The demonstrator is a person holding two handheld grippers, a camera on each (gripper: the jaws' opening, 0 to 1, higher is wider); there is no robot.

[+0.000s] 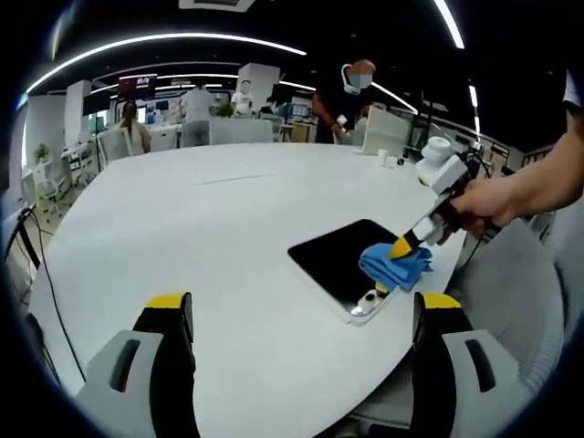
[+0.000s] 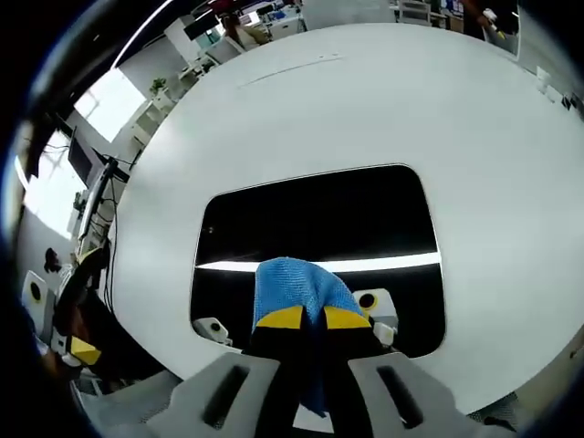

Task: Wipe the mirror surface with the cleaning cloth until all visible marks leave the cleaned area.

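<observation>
While the right hand-held gripper [image 2: 304,318] pinches the blue cleaning cloth [image 2: 294,285] on the dark rectangular mirror [image 2: 319,210], wiping's underway; next, sweep far; left hand-held gripper [image 1: 301,315] gapes empty.

Large white oval table [image 1: 210,237], bare across most of its top; small white cups [image 1: 391,161] near its far edge. Beyond it, an open office: desks, white chairs [image 1: 117,142], several people seated and standing [image 1: 349,96], long curved ceiling light strips [image 1: 164,41]. Bright window [image 2: 109,102] and a potted plant [image 2: 159,88] past the table's edge; dark cables [image 2: 99,214] hanging beside it.
</observation>
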